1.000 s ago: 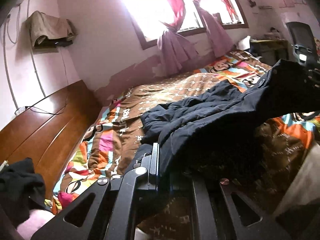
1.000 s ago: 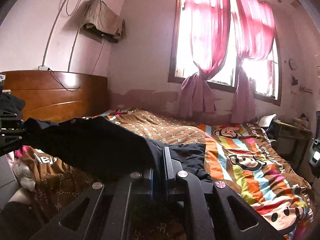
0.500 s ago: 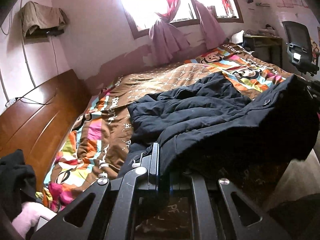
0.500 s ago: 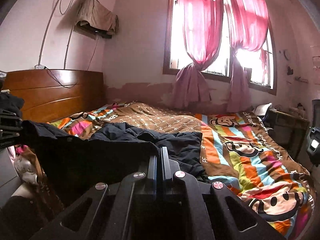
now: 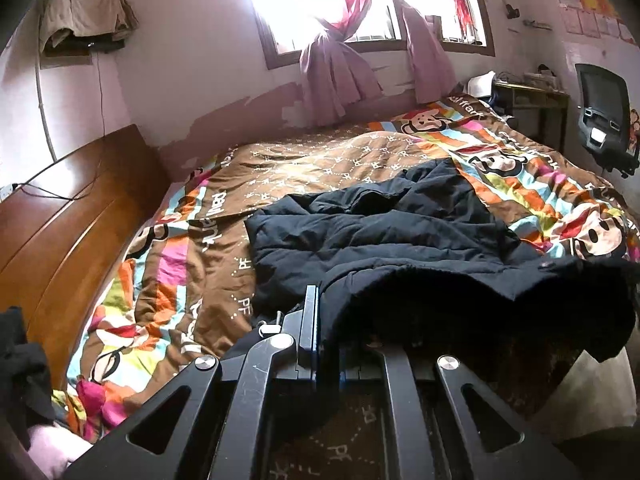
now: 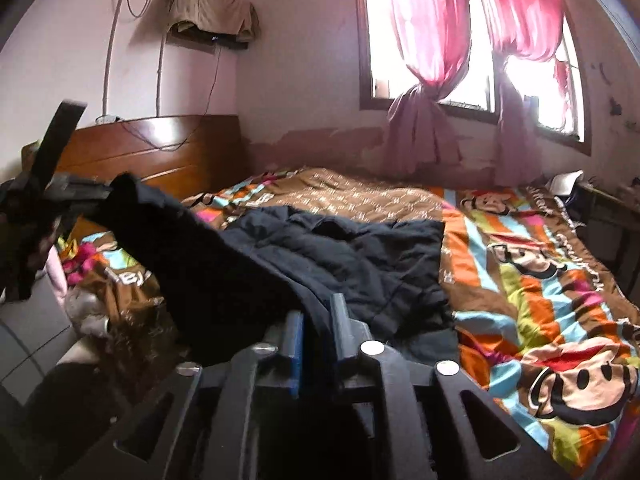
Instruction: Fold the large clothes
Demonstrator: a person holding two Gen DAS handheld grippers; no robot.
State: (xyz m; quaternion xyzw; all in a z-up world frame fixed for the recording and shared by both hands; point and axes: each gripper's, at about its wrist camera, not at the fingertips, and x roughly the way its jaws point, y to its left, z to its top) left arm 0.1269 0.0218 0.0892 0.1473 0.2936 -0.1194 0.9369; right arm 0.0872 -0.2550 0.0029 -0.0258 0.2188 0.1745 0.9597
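A large dark navy padded jacket [image 5: 384, 236] lies spread over the middle of the bed, also in the right wrist view [image 6: 352, 256]. My left gripper [image 5: 320, 320] is shut on the jacket's near edge and holds it above the bed's front edge. My right gripper [image 6: 316, 332] is shut on the same edge further right. The held edge stretches between them. The left gripper [image 6: 68, 196] shows at the left of the right wrist view, with cloth hanging from it.
The bed carries a bright cartoon-monkey quilt [image 5: 540, 184] and a brown patterned cover [image 5: 340, 160]. A wooden headboard [image 5: 68, 224] is at the left. A window with pink curtains [image 6: 432, 64] is behind. A desk [image 5: 532, 104] and black chair [image 5: 604, 112] stand right.
Both grippers have lowered and carried the held jacket edge forward over the bed. The lifted cloth has dropped and more of the jacket lies flat.
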